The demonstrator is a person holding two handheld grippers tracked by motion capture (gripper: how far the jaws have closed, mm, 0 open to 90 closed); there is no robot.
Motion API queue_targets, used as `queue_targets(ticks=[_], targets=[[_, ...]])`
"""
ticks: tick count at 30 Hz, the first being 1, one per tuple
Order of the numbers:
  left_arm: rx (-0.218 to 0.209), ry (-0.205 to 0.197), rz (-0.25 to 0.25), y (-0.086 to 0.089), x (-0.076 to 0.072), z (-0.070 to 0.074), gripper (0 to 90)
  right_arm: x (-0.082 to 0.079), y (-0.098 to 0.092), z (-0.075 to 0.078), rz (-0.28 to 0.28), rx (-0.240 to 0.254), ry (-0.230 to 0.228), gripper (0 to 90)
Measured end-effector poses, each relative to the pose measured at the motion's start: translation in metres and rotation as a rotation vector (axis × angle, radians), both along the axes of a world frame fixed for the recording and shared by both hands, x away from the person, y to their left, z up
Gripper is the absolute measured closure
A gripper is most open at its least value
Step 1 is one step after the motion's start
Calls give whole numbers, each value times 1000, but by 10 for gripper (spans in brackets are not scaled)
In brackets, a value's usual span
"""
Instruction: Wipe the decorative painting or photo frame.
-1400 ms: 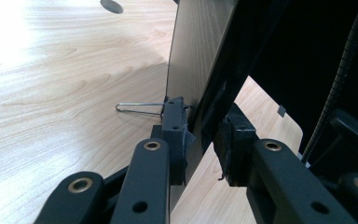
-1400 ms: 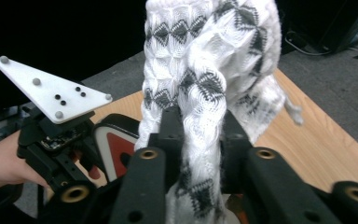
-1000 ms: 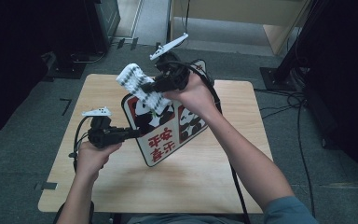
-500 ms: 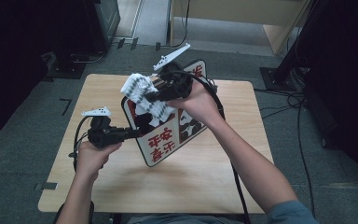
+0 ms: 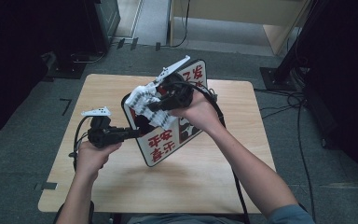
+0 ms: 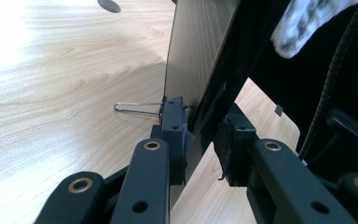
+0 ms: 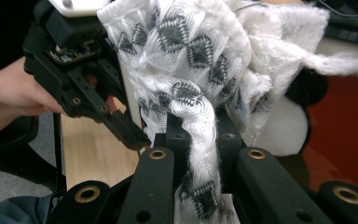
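A person is working over a wooden tabletop [image 5: 205,177] with a gripper in each hand. The left gripper [image 5: 133,134] is pinching the left edge of a board [image 5: 165,144] printed with a panda and red characters, holding it tilted up off the tabletop. The right gripper [image 5: 156,106] is pinching a white cloth with grey diamond patterning [image 5: 144,102], bunching it against the board's printed face near its upper left part.

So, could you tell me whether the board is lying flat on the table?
No, the board stands tilted on edge, its left edge clamped by the left tool.
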State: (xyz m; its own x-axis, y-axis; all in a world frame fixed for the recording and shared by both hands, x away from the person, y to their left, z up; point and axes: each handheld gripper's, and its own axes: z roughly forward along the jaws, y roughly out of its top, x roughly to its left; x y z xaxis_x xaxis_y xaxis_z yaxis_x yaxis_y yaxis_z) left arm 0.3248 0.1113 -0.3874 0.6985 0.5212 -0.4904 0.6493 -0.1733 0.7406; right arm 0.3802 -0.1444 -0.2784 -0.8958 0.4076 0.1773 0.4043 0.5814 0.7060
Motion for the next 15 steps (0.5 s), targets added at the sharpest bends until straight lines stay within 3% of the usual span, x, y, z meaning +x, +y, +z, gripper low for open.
queue_targets(ticks=[15], targets=[[1,-1,-3,0,0,0,753,-4,-5,-30,-5,-17,48,818]])
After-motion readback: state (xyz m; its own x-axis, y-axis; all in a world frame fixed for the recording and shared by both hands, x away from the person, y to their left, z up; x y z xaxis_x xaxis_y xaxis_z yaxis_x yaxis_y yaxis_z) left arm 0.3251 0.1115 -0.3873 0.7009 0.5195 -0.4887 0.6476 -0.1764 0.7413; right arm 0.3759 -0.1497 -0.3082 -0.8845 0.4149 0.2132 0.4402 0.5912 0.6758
